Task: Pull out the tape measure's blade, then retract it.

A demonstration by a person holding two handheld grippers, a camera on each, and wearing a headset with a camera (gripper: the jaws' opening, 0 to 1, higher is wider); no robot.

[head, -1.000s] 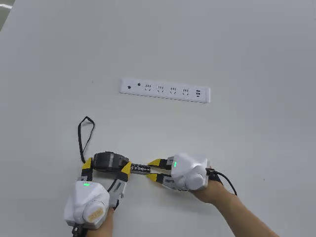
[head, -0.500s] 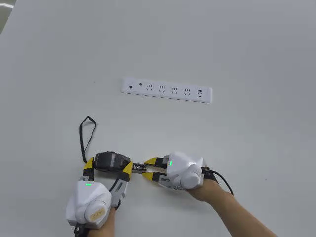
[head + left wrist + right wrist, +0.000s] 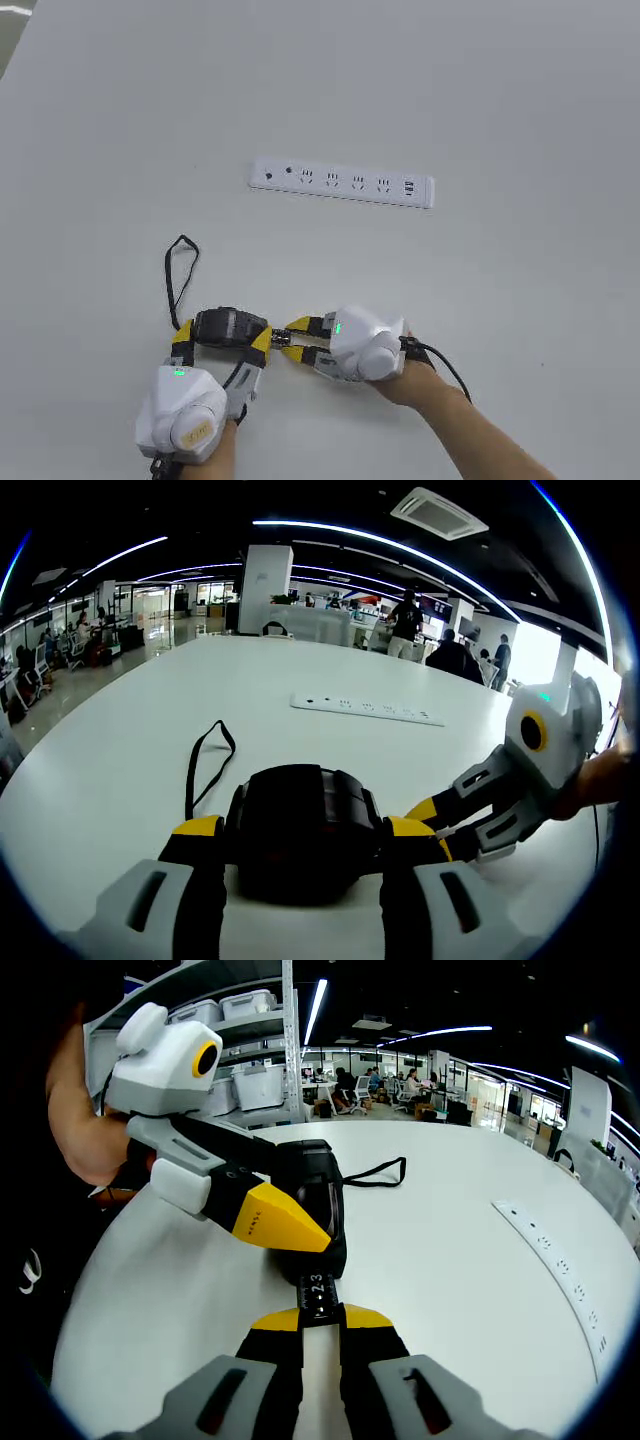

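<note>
Head view: the black tape measure (image 3: pixel 230 327) sits on the white table (image 3: pixel 480 110), well apart from the power strip (image 3: pixel 341 183). The left gripper (image 3: pixel 221 339) is clamped across its case, and the right gripper (image 3: pixel 291 339) is pinched on a short stub of blade (image 3: pixel 281 338).

Left gripper view: the blade's hidden behind a jaw tip.

Right gripper view: "23" is readable on the blade, the rest is buried between the jaws. The left gripper's yellow tip covers part of the case.

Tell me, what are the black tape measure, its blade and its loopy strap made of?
The tape measure looks like black plastic or rubber, matt with ribbed grooves. Its blade is a thin black strip with white numbers, probably painted metal. The strap is a thin black cord, likely woven fabric, since it lies in a floppy loop.
</note>
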